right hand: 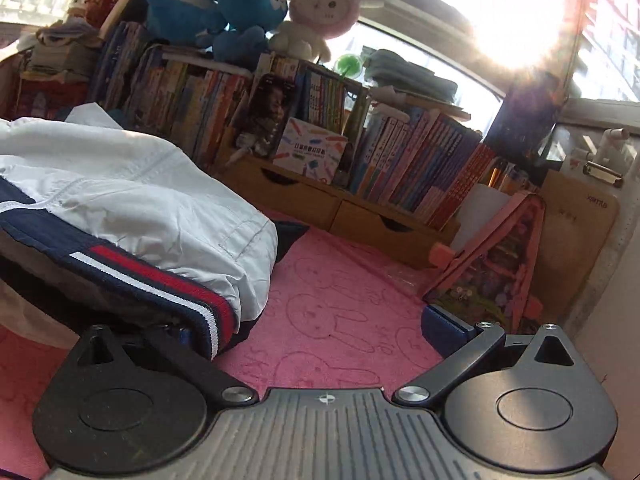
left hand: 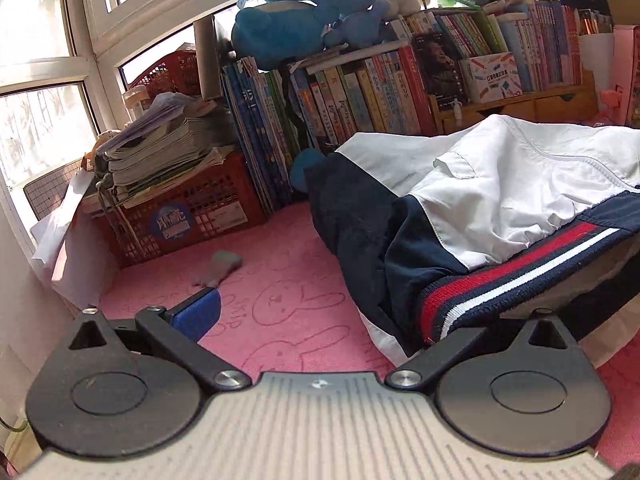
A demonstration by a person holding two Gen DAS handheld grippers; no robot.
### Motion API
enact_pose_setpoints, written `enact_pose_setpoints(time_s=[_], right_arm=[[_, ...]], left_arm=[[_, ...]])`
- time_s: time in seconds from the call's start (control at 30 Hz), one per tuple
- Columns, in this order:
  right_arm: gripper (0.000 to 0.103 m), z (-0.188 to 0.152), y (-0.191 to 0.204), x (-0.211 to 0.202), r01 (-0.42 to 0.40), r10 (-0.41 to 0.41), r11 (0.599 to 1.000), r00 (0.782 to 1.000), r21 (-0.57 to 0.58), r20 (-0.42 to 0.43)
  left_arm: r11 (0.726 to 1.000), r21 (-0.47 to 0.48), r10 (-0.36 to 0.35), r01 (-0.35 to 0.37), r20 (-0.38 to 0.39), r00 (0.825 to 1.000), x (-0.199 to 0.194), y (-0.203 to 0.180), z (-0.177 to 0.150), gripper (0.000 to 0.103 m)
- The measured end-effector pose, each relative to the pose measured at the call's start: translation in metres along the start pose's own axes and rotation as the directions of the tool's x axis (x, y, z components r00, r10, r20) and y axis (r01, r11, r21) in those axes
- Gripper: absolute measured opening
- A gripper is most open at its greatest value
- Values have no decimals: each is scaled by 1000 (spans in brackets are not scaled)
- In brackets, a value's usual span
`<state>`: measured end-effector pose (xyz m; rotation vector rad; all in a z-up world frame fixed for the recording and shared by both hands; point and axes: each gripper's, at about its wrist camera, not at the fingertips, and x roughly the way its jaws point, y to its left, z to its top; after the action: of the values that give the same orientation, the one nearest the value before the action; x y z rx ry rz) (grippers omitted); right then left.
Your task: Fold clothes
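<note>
Both my grippers sit low over the pink rabbit-print cover (left hand: 280,280), one at each end of the single jacket (left hand: 500,184), which lies heaped on it. My left gripper (left hand: 320,320) stands wide, its right finger hidden under the striped hem (left hand: 500,272); my right gripper (right hand: 320,332) is likewise wide, its left finger beneath the hem. I count two blue plush toys (right hand: 224,4) and one pink-hooded one (right hand: 316,12).

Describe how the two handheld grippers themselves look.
Both look alike. The left gripper has a pale grey ribbed body, two black rounded discs with triangular cut-outs, black link bars on silver screws, and blue finger pads. The right gripper has the same parts, its ribbed body looking darker grey. No cables, hands or sleeves show.
</note>
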<state>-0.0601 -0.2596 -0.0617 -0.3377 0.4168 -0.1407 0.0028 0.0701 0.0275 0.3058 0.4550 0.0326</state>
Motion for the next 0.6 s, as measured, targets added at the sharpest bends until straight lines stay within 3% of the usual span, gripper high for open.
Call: enact_pose_setpoints(time_s=[0.17, 0.33, 0.43, 0.6], right_arm=[[103, 3, -19, -30, -108, 110, 979, 994, 171, -2], [103, 3, -28, -41, -225, 238, 935, 971, 273, -15], [103, -1, -21, -47, -231, 246, 938, 969, 258, -30], [103, -16, 1, -70, -154, 159, 985, 986, 83, -58]], left_arm=[[991, -117, -73, 71, -16, 997, -32, 26, -1, 103], [967, -235, -127, 104, -87, 988, -39, 45, -16, 103], [970, -226, -118, 91, -108, 987, -42, 42, -28, 103], [982, -172, -107, 83, -137, 985, -51, 32, -45, 103]])
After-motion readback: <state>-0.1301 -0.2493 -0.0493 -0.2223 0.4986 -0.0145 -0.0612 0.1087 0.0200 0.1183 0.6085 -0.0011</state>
